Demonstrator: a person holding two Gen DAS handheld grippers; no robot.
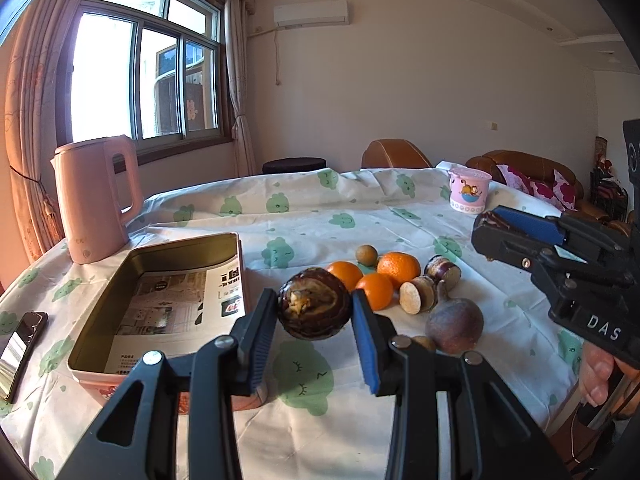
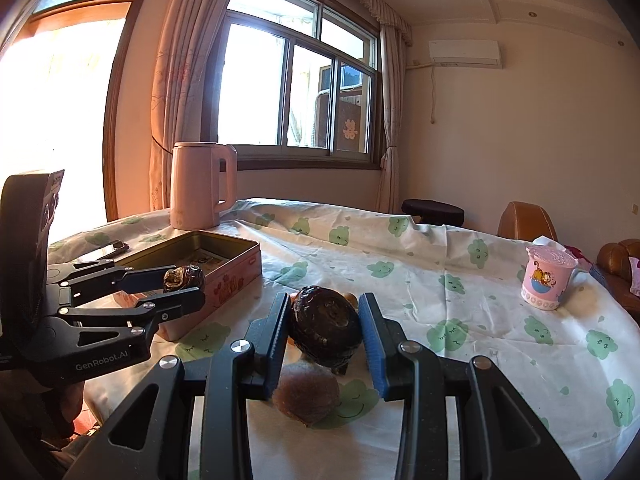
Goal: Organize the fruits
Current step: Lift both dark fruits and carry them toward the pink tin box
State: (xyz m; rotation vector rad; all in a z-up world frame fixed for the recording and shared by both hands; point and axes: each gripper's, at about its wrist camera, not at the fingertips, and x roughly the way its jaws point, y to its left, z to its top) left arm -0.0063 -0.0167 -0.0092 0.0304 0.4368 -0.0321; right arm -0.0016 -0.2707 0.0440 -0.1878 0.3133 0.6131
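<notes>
From the left wrist, the left tool (image 1: pixel 314 312) grips a dark round fruit (image 1: pixel 315 303) between its pads, raised over the tabletop (image 1: pixel 312 216) just beside the tin (image 1: pixel 160 300) at the left edge. Three oranges (image 1: pixel 376 276) lie mid-tabletop. The right tool (image 1: pixel 486 236) pinches another dark fruit. From the right wrist, the right tool (image 2: pixel 325 330) holds a dark fruit (image 2: pixel 325 326) between its pads, above a brown fruit (image 2: pixel 306 398) on the cloth near the near edge. The left tool (image 2: pixel 184 282) carries its fruit by the tin (image 2: pixel 224 268).

Pink kettle (image 1: pixel 96 200), phone (image 1: pixel 20 350) and lidded cartoon cup (image 1: pixel 469 195) on the cloud-print tablecloth (image 1: pixel 320 216)
</notes>
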